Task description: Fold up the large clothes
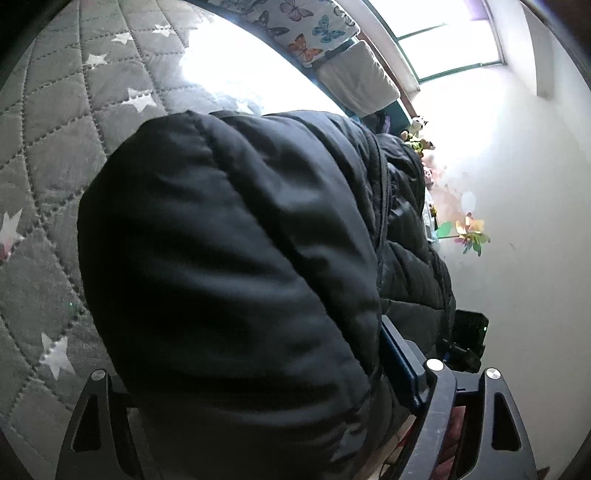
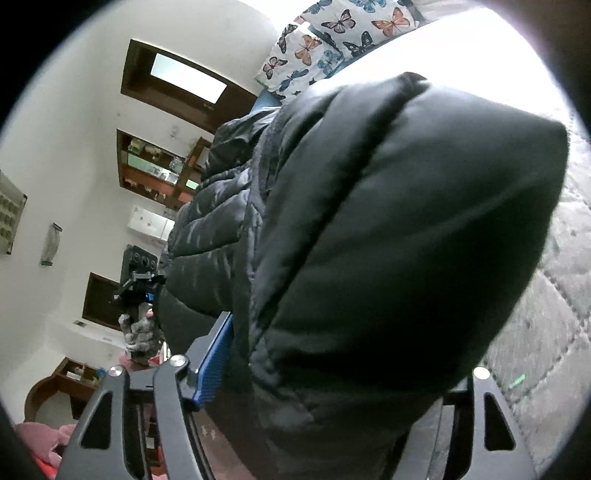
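A black puffer jacket (image 1: pixel 240 258) fills the left wrist view and hangs from my left gripper (image 1: pixel 295 398), which is shut on its padded fabric; one blue-padded finger (image 1: pixel 399 365) shows, the other is hidden under the cloth. In the right wrist view the same jacket (image 2: pixel 369 240) bulges between the jaws of my right gripper (image 2: pixel 314 369), shut on it, with one blue pad (image 2: pixel 216 354) showing. The left gripper and a gloved hand (image 2: pixel 140 314) appear at the left of the right wrist view, the right gripper (image 1: pixel 465 343) at the right of the left one. The jacket is held above the bed.
A grey quilted bedspread with white stars (image 1: pixel 55 166) lies below, also in the right wrist view (image 2: pixel 546 314). A butterfly-print pillow (image 1: pixel 295 22) (image 2: pixel 332 37) is at the bed's head. A white wall (image 1: pixel 517 184), window, wooden shelves (image 2: pixel 155 166) and a pink cloth (image 2: pixel 37 439) surround.
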### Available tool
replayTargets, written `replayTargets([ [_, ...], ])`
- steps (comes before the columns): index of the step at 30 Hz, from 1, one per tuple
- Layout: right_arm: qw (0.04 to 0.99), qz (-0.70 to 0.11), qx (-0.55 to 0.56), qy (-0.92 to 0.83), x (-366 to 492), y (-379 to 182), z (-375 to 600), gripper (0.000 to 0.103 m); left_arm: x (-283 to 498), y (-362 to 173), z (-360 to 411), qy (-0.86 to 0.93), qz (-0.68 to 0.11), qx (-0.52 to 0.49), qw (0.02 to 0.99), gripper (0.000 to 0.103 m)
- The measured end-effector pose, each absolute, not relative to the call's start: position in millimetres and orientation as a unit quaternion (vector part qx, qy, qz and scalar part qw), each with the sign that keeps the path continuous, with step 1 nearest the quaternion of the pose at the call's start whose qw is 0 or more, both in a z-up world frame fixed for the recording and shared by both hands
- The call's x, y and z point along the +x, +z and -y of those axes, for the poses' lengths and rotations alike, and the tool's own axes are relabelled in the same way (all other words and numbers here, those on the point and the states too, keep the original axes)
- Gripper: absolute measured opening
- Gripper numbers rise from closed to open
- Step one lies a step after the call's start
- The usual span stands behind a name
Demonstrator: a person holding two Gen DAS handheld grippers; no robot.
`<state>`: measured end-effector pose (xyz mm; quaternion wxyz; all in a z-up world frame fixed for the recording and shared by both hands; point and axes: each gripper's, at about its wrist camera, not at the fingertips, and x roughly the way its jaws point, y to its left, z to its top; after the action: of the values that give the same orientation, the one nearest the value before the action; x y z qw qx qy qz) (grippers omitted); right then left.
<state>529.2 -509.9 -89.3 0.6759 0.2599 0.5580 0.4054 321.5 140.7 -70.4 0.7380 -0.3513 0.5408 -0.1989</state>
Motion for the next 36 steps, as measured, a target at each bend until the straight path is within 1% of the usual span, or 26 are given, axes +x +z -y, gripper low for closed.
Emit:
replayTargets([
  [3,0.659,-0.571,0.279,0.403,535.1,-98.3,506.9,0.085,320.0,-73.1,-143.1,-0.194,-0.545,-0.353,0.736,0.091],
  [4,0.657,-0.571,0.282,0.403,535.4,-98.9,506.4,0.085,318.9,-72.9,-142.7,-0.191,-0.544,-0.352,0.738,0.091],
  [5,0.658,-0.571,0.28,0.404,535.6,-97.7,505.1,0.085,317.2,-71.1,-141.7,-0.188,-0.542,-0.348,0.742,0.088],
  [6,0.662,-0.568,0.278,0.403,534.1,-95.0,504.5,0.082,314.3,-67.7,-140.2,-0.183,-0.538,-0.345,0.746,0.086],
  [7,0.667,-0.563,0.274,0.404,531.6,-90.9,504.3,0.079,309.7,-62.9,-139.0,-0.179,-0.534,-0.342,0.752,0.081],
  [8,0.676,-0.556,0.266,0.405,528.0,-84.4,505.0,0.072,306.5,-57.7,-136.4,-0.176,-0.531,-0.336,0.758,0.077],
  [9,0.679,-0.551,0.264,0.407,526.5,-81.3,504.1,0.066,306.8,-53.4,-136.1,-0.175,-0.528,-0.331,0.762,0.074],
  [12,0.698,-0.533,0.252,0.407,516.2,-63.3,507.1,0.057,295.4,-35.1,-124.9,-0.171,-0.522,-0.31,0.776,0.067],
  [13,0.707,-0.525,0.245,0.405,512.3,-57.2,507.9,0.056,289.3,-28.2,-119.9,-0.168,-0.52,-0.302,0.781,0.064],
  [15,0.728,-0.505,0.23,0.402,501.9,-38.8,512.0,0.051,282.3,-14.3,-108.6,-0.171,-0.515,-0.294,0.787,0.061],
  [20,0.764,-0.473,0.193,0.395,486.9,-0.7,528.5,0.049,271.4,20.3,-65.9,-0.194,-0.498,-0.265,0.803,0.058],
  [26,0.793,-0.45,0.186,0.367,485.0,26.4,570.9,0.049,277.3,49.4,-10.0,-0.233,-0.487,-0.254,0.803,0.058],
  [32,0.822,-0.428,0.175,0.332,488.3,42.4,629.0,0.049,311.1,69.7,73.0,-0.275,-0.483,-0.251,0.793,0.058],
  [36,0.836,-0.426,0.168,0.303,493.5,41.1,656.8,0.049,339.1,64.6,125.4,-0.291,-0.486,-0.242,0.787,0.058],
])
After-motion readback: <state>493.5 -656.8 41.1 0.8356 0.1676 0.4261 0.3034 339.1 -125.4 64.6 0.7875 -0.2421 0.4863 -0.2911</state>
